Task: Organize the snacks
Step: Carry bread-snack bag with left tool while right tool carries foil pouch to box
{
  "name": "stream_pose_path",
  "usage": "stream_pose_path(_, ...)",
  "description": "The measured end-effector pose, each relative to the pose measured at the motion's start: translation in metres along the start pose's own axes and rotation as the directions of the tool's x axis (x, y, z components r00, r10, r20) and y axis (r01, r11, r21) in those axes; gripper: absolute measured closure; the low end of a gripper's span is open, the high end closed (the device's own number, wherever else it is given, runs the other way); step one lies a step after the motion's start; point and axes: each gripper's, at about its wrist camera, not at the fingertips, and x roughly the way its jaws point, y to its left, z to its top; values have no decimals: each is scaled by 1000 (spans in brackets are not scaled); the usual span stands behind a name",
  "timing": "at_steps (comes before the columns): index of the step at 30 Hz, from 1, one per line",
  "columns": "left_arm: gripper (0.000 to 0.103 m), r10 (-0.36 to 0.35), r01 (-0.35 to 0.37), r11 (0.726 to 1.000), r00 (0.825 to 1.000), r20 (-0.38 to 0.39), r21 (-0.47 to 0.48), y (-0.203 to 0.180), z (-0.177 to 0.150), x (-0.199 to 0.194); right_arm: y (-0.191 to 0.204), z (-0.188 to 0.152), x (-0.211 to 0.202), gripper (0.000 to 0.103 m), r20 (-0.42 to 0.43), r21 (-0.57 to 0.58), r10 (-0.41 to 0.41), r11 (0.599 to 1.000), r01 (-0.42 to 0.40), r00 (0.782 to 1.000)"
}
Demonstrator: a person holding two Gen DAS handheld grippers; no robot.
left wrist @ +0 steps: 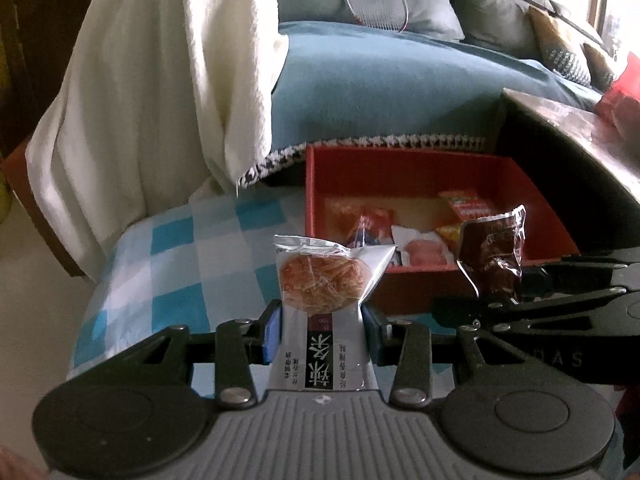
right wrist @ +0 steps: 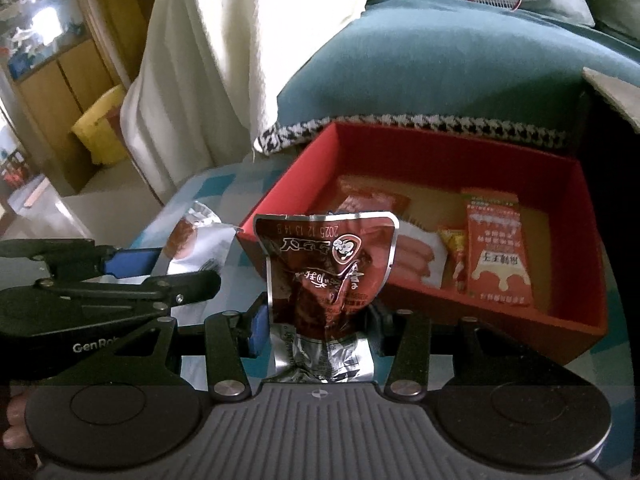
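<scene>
My left gripper (left wrist: 322, 330) is shut on a white snack packet (left wrist: 326, 280) printed with an orange noodle-like round, held upright above the checked cloth, left of and short of the red box (left wrist: 400, 168). My right gripper (right wrist: 320, 324) is shut on a dark brown foil snack pouch (right wrist: 324, 264), just in front of the red box's near left corner (right wrist: 460, 144). Each gripper shows in the other's view: the right one with its pouch (left wrist: 494, 260), the left one with its white packet (right wrist: 196, 240). The box holds several snacks: a sausage pack (right wrist: 416, 256), a red packet (right wrist: 496, 248) and a small yellow packet (right wrist: 454, 248).
A blue-and-white checked cloth (left wrist: 168, 264) covers the surface under the box. Behind it is a sofa with a teal blanket (left wrist: 380, 88), a white throw (left wrist: 160, 80) and a badminton racket (left wrist: 376, 0). A table edge (left wrist: 580, 128) rises at the right.
</scene>
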Motion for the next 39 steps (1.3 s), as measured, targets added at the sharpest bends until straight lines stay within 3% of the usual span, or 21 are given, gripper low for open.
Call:
stream_pose_path(20, 67, -6, 3, 999, 996, 86, 32, -24, 27, -2, -17, 10, -17, 48, 76, 50, -41, 998, 38, 996)
stream_pose_path(39, 67, -16, 3, 997, 989, 150, 81, -57, 75, 35, -65, 40, -12, 48, 134, 130, -131, 985, 114, 982)
